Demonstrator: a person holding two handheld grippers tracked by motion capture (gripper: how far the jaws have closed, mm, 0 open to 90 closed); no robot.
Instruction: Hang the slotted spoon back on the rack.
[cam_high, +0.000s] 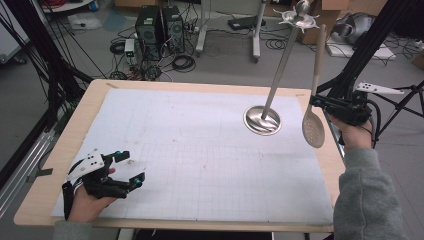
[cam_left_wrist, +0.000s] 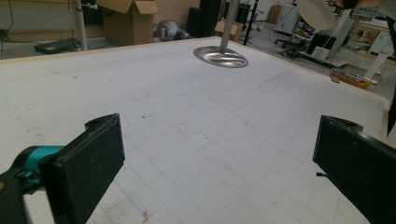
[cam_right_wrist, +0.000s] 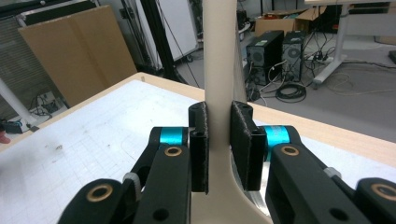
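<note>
The right gripper (cam_high: 316, 101) is clenched on the handle of a beige perforated plastic skimmer spoon (cam_high: 313, 129), held above the right edge of the desk (cam_high: 200, 86). In the high view the spoon hangs head down below the gripper, its handle rising above it. In the right gripper view the handle (cam_right_wrist: 218, 70) stands upright between both pads, which press on it from either side. A polished steel stand with a round base (cam_high: 262, 120) rests on the desk just beside the spoon's head, apart from it. The left gripper (cam_high: 127, 167) lies low over the near left corner of the desk, released, jaws wide apart and holding nothing.
</note>
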